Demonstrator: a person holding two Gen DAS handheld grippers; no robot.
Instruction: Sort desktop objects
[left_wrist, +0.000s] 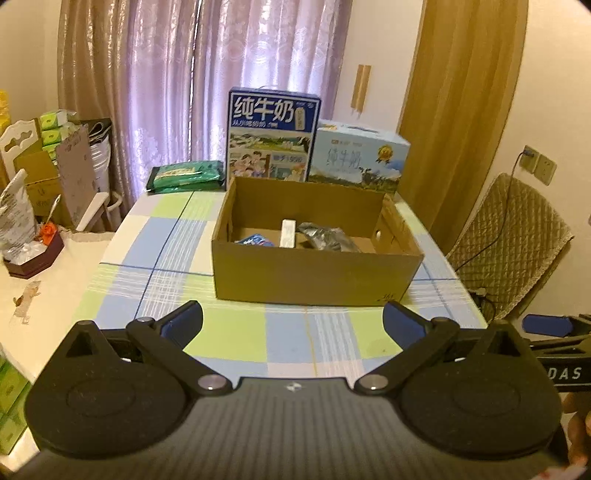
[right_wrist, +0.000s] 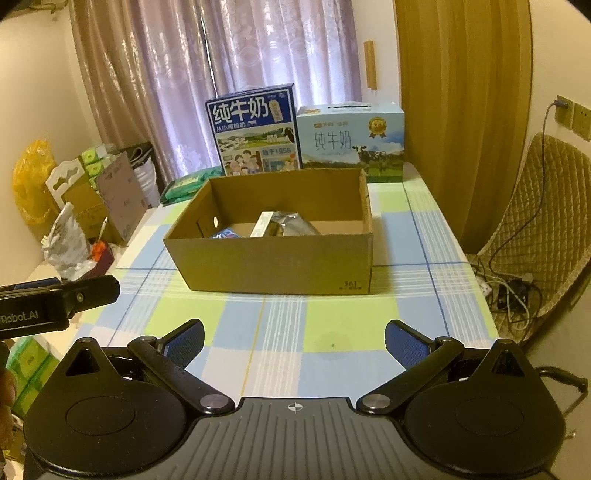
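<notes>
Matt cardboard, glossy cloth, black plastic

Ahead of both tongs, the cardboard box (right_wrist: 273, 266) looks matt brown and smooth; the checked tablecloth (right_wrist: 280, 332) beneath has a slight sheen. The left gripper (left_wrist: 291, 321) and right gripper (right_wrist: 293, 338) are matt black plastic with metal rivets and blue pads (right_wrist: 404, 345). A crinkled silvery foil bag (left_wrist: 328, 238) lies inside.

We hold our left gripper (left_wrist: 291, 325) level and low, its jaws spread wide with nothing between them. Our right gripper (right_wrist: 294, 338) sits just beside it at like height, jaws equally wide and empty. A bit of a hand (left_wrist: 578, 428) shows at the frame's edge.
</notes>
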